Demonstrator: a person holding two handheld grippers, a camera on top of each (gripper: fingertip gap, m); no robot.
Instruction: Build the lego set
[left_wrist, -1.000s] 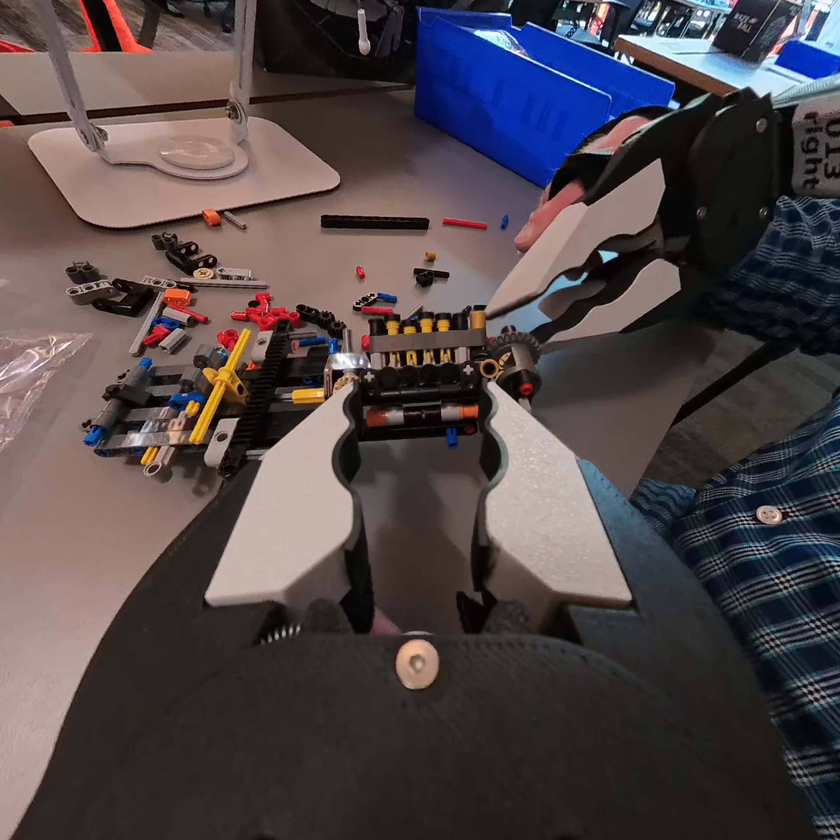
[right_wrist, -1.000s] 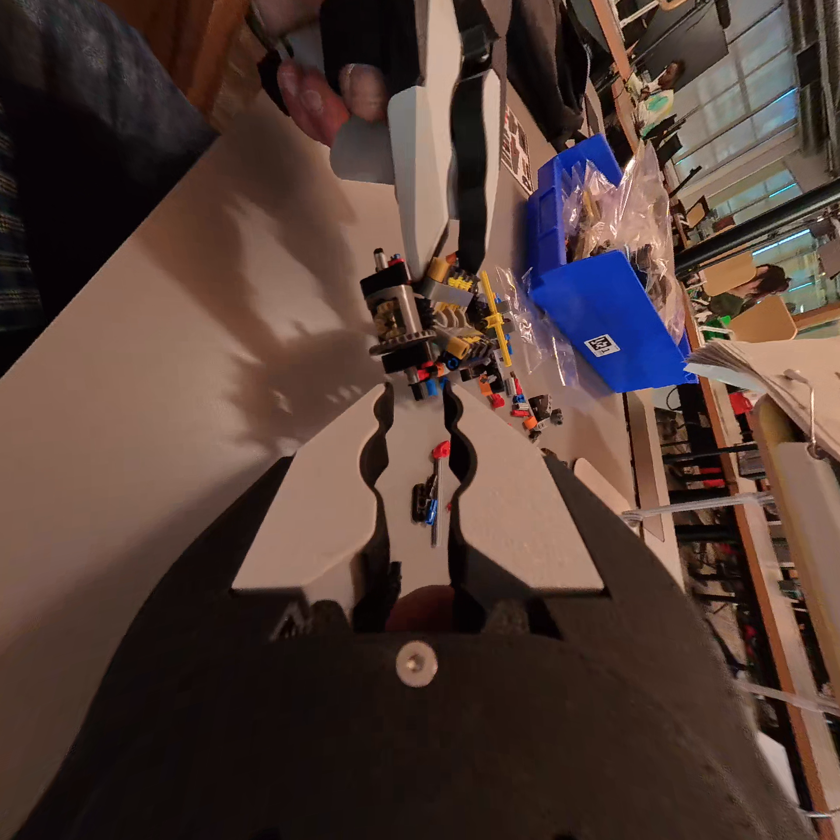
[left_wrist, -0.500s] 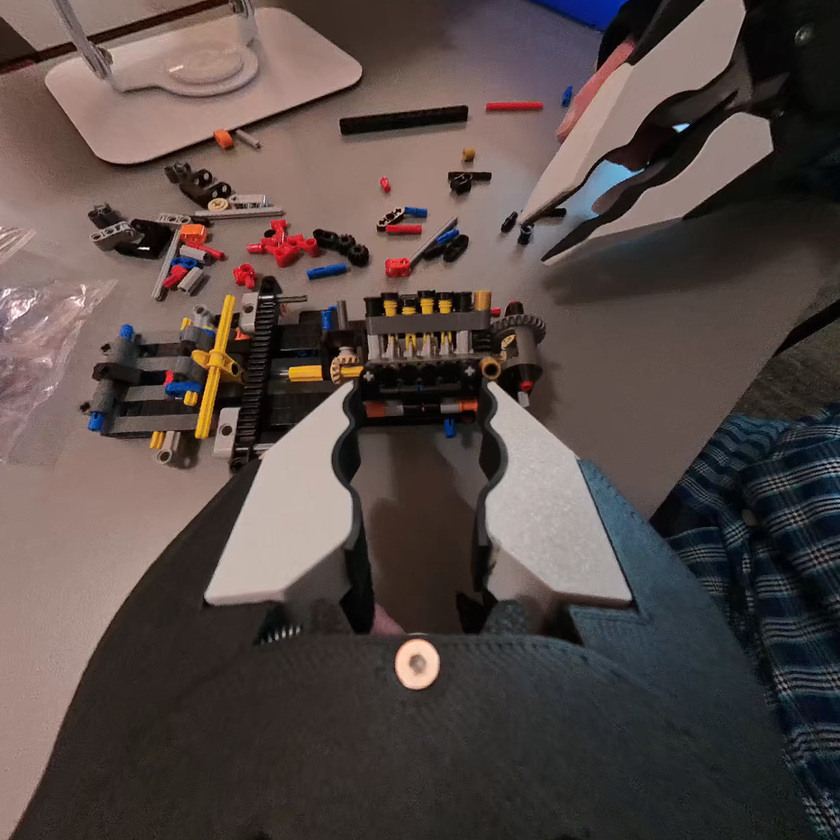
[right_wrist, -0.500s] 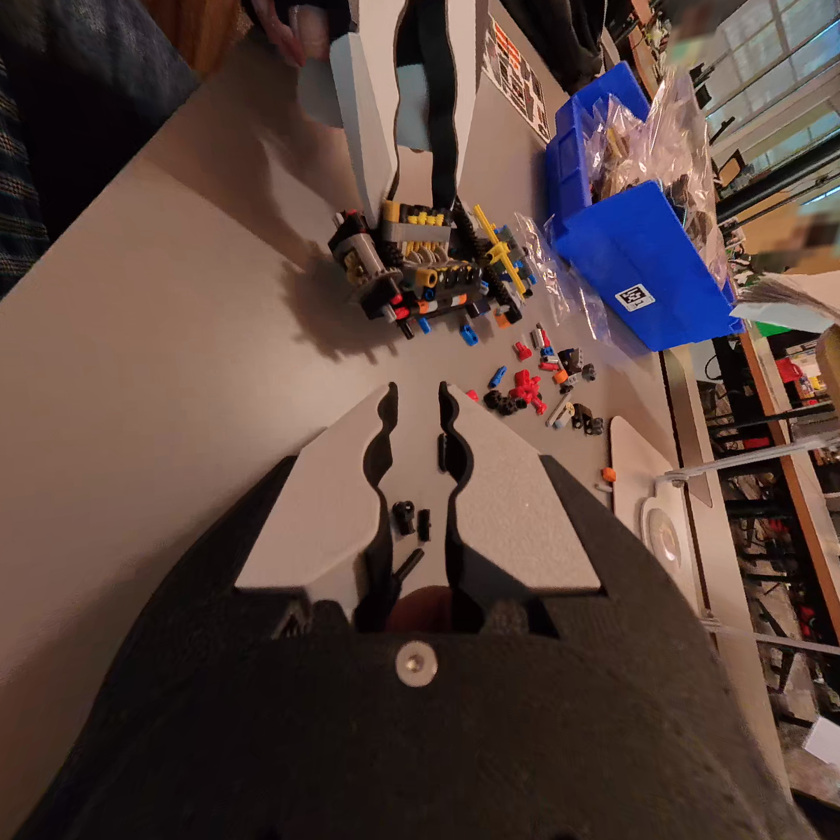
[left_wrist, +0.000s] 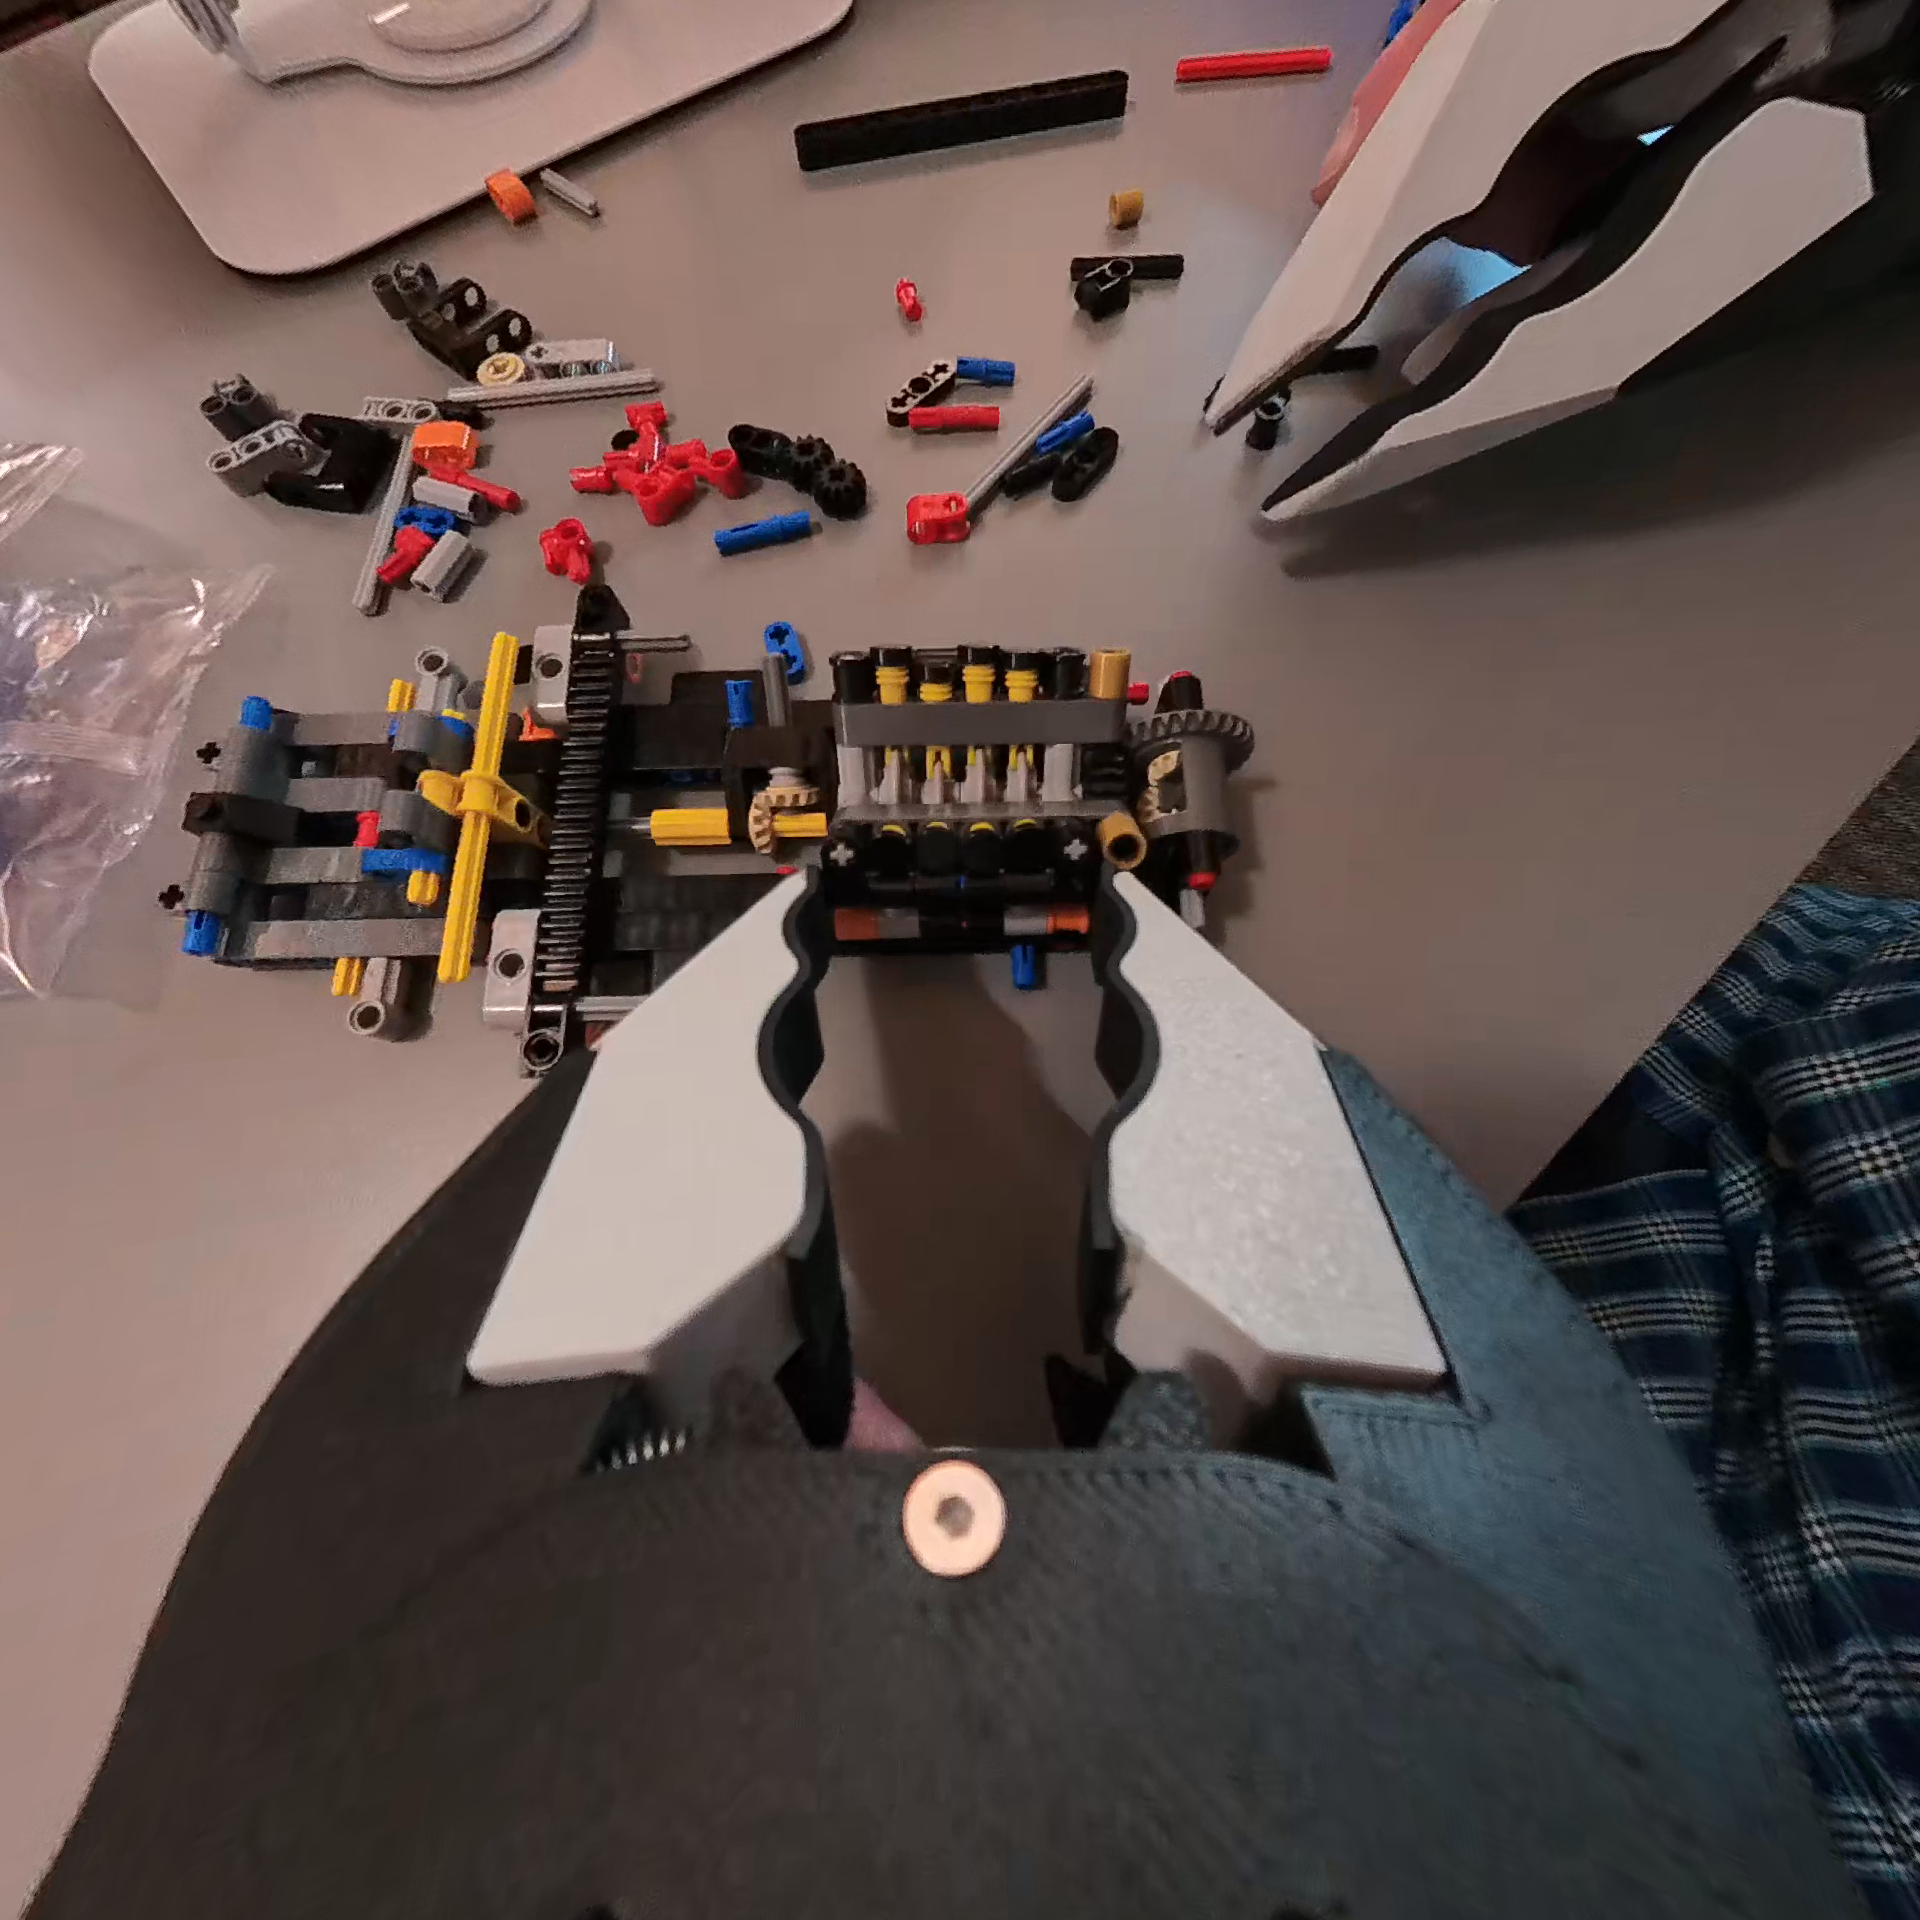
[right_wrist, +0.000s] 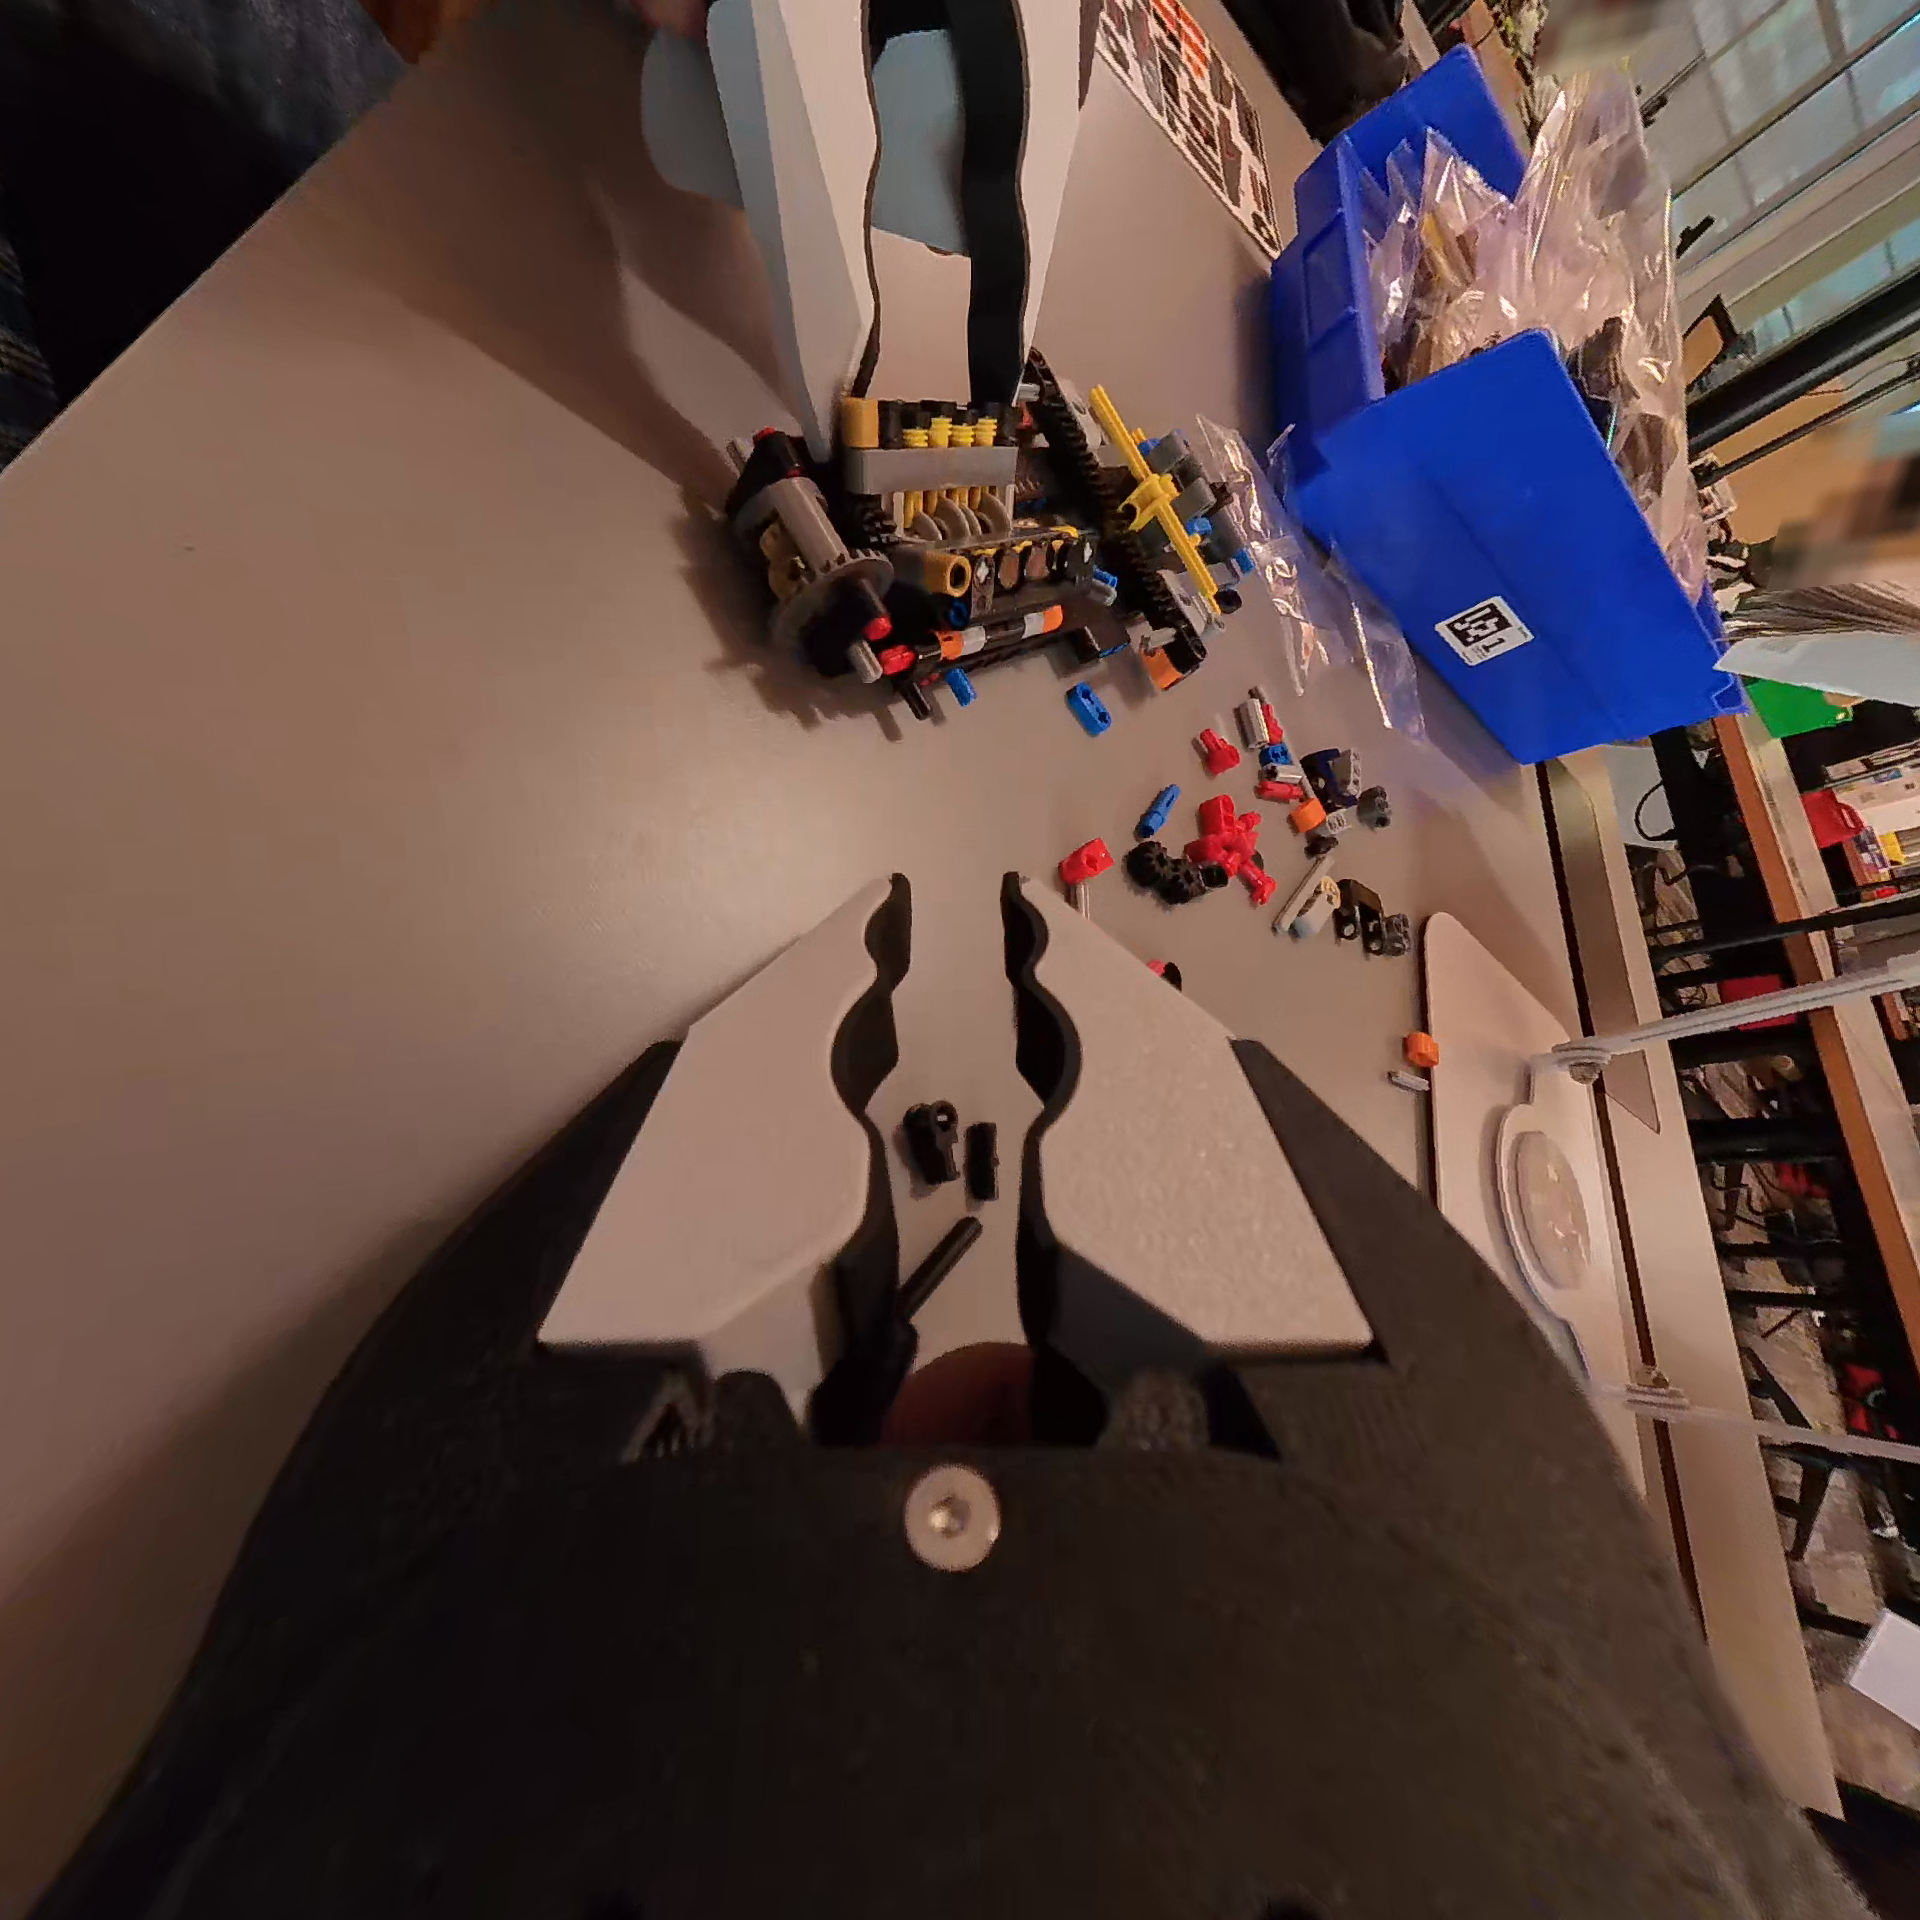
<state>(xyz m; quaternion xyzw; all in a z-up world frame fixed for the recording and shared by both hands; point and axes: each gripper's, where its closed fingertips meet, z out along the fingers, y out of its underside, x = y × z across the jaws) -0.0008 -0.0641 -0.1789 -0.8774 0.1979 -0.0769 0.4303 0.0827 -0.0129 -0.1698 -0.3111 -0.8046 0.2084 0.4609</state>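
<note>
Fingers of the left gripper (left_wrist: 961, 914) clamp the near edge of the half-built lego model (left_wrist: 717, 810), one tip on each side of its engine block (left_wrist: 977, 769) with the row of yellow pistons. The model lies flat on the grey table (left_wrist: 1455, 790), its long black toothed rack (left_wrist: 577, 821) and yellow axle (left_wrist: 478, 800) lying across it to the left of the grip, and a grey gear housing (left_wrist: 1195, 769) at its right end. In the right wrist view the same model (right_wrist: 997, 540) sits at the far side with the left gripper (right_wrist: 914, 395) coming down onto it from above.

The right gripper (right_wrist: 954, 894) has its jaws apart with nothing between them; it hovers low over the table, well apart from the model. Seen between its fingers, two small black connectors (right_wrist: 948, 1143) and a short black pin (right_wrist: 940, 1262) lie on the table. In the left wrist view this gripper (left_wrist: 1257, 457) is at the far right, tips slanting down next to those black bits.

Loose pieces (left_wrist: 665, 468) in red, blue, black and grey are scattered beyond the model, with a long black beam (left_wrist: 961, 120) and a red axle (left_wrist: 1252, 64) farther off. A clear plastic bag (left_wrist: 73, 707) lies at the left edge, and a white stand base (left_wrist: 436, 135) at the far left. In the right wrist view, a blue bin (right_wrist: 1496, 540) with bagged parts stands just past the model. A blue plaid sleeve (left_wrist: 1745, 1195) shows at the near right.
</note>
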